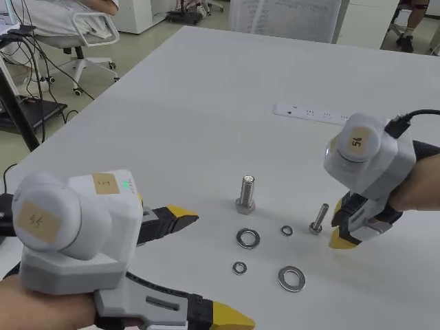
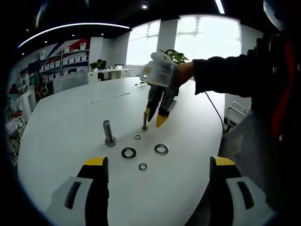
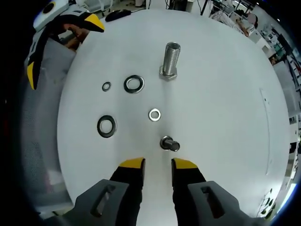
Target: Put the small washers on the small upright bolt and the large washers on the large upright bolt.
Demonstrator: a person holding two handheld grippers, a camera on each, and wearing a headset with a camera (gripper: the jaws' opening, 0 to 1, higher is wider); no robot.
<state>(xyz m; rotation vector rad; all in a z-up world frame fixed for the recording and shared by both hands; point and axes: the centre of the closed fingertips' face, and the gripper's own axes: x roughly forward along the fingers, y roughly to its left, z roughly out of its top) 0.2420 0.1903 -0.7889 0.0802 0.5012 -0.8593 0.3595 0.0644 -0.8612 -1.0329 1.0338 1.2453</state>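
The large bolt (image 1: 246, 194) and the small bolt (image 1: 319, 218) stand upright on the white table (image 1: 206, 110). Two large washers (image 1: 248, 238) (image 1: 291, 278) and two small washers (image 1: 287, 230) (image 1: 239, 267) lie flat in front of them. My right gripper (image 1: 342, 238) hovers just right of the small bolt, jaws a little apart and holding nothing. In the right gripper view the small bolt (image 3: 169, 143) sits just ahead of the gripper (image 3: 157, 165). My left gripper (image 1: 206, 267) is wide open, low at the near left, with the washers (image 2: 129, 152) ahead of it (image 2: 158, 165).
A white power strip (image 1: 309, 113) lies further back on the table. An office chair (image 1: 75, 34) and cables stand on the floor beyond the table's left edge. A person's dark sleeve (image 2: 225, 70) reaches in behind the right gripper (image 2: 156, 117).
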